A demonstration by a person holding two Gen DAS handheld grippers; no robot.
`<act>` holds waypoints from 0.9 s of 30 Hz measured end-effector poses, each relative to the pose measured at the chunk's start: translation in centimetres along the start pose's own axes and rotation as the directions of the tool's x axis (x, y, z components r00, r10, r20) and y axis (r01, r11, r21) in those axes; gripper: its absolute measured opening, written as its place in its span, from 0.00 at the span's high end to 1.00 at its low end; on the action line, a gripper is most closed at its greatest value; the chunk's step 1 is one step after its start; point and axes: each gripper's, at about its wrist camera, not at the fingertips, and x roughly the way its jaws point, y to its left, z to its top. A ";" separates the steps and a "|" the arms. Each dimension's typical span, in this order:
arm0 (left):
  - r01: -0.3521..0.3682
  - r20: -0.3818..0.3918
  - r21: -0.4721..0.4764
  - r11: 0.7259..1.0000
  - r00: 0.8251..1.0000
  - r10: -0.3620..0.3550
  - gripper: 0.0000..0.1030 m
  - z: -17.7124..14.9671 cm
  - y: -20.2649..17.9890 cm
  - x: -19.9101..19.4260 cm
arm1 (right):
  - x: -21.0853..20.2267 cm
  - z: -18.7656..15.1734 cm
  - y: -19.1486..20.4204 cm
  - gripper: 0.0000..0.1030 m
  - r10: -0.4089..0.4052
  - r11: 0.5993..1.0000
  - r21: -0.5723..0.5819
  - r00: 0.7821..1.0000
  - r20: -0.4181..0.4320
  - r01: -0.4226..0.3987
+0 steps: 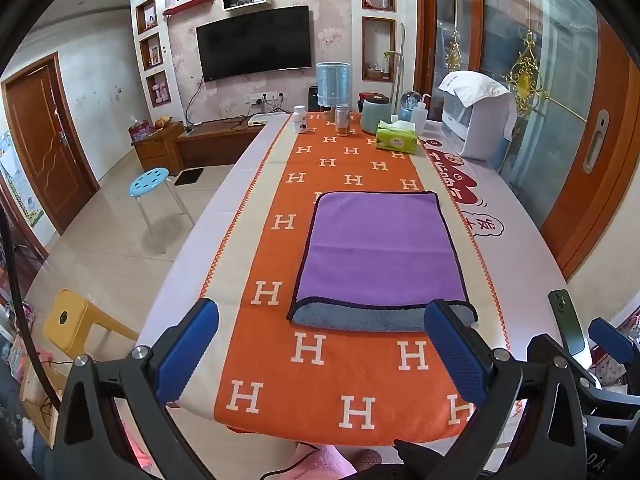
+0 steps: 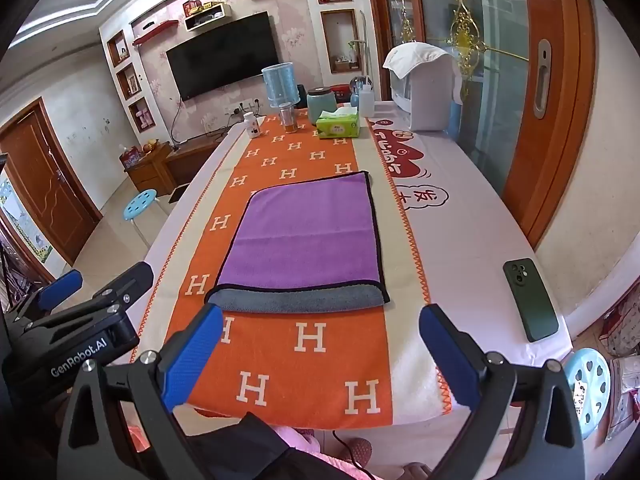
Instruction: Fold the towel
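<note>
A purple towel (image 1: 380, 248) with a dark edge lies folded flat on the orange H-pattern runner (image 1: 320, 392); its grey underside shows along the near edge (image 1: 360, 320). It also shows in the right wrist view (image 2: 308, 236). My left gripper (image 1: 320, 344) is open and empty, hovering just short of the towel's near edge. My right gripper (image 2: 320, 344) is open and empty, also just short of the near edge. The left gripper's body (image 2: 80, 320) shows at the left of the right wrist view.
A dark green phone (image 2: 530, 300) lies on the white cloth at the right. At the table's far end stand a green tissue box (image 2: 338, 122), jars and bottles (image 2: 288, 118), and a white appliance (image 2: 424, 88). Stools stand beside the table (image 1: 154, 184).
</note>
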 end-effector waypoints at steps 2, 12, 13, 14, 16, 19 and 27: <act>-0.002 0.001 -0.001 1.000 1.000 0.002 0.01 0.0 0.0 -0.1 | 0.0 0.0 0.0 0.04 0.000 1.000 -0.001 1.000 0.003 0.000; 0.003 -0.003 0.007 1.000 1.000 -0.003 0.01 0.3 0.2 -0.3 | 0.0 0.0 0.0 0.04 0.002 1.000 0.000 1.000 0.005 -0.002; 0.005 -0.002 0.003 1.000 1.000 -0.005 0.01 0.2 0.3 0.4 | 0.0 0.0 0.0 0.04 0.002 1.000 0.000 1.000 0.006 -0.002; 0.007 -0.001 0.002 1.000 1.000 -0.007 0.01 0.1 0.4 0.5 | 0.0 0.0 0.0 0.04 0.002 1.000 0.000 1.000 0.006 -0.002; 0.005 0.005 0.006 1.000 1.000 -0.005 0.01 -0.3 0.1 -0.2 | 0.0 0.0 0.0 0.04 0.002 1.000 0.000 1.000 0.006 -0.002; 0.006 0.004 0.006 1.000 1.000 -0.006 0.01 -0.3 0.1 -0.2 | 0.0 0.0 0.0 0.04 0.003 1.000 0.001 1.000 0.007 -0.003; 0.007 0.004 0.010 1.000 1.000 -0.007 0.01 -0.5 -0.1 -0.4 | -0.1 0.0 -0.2 0.04 0.004 1.000 0.001 1.000 0.008 -0.004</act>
